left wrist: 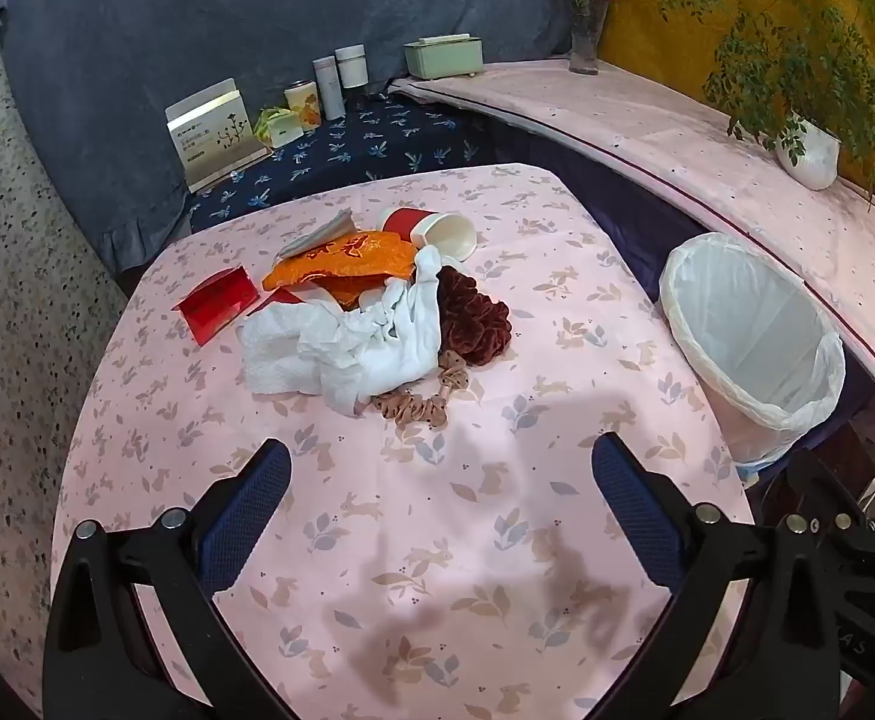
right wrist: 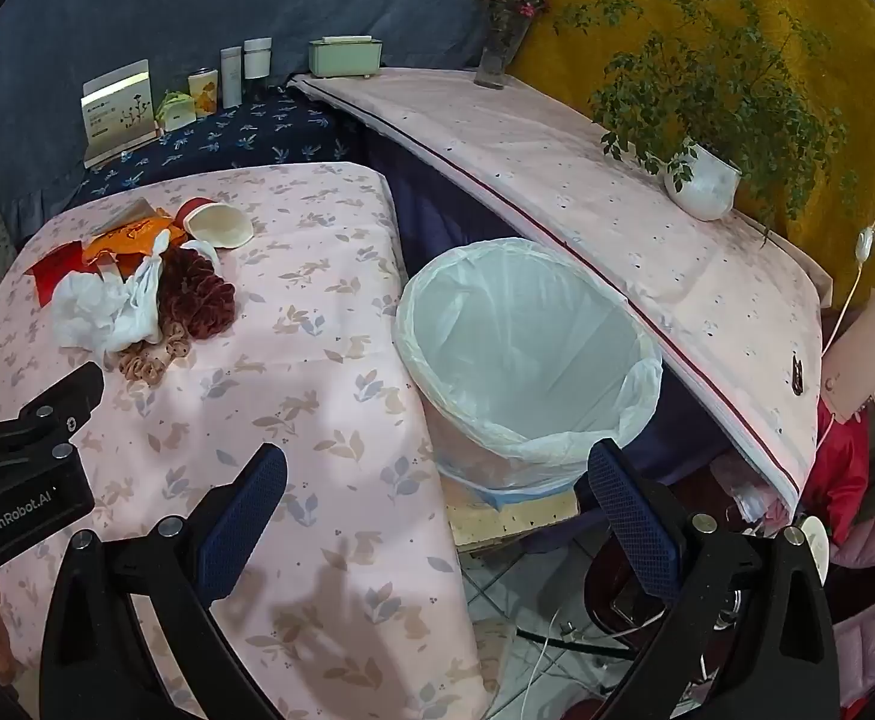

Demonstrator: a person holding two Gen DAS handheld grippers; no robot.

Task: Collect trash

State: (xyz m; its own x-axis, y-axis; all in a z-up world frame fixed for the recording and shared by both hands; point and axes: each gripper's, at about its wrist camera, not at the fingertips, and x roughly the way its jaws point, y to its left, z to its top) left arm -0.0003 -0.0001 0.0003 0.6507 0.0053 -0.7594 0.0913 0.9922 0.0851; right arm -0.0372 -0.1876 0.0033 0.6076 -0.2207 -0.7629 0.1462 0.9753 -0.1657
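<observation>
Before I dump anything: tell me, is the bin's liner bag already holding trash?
No, the white liner bag in the bin shows only bare plastic inside.

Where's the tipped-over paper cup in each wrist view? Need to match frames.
Left wrist: paper cup lies on its side at upper centre, at the far end of the trash pile, open mouth facing right.
Right wrist: paper cup sits upper left, behind the pile.
Shared landmark: the lined trash bin, right of the table in both views.
</observation>
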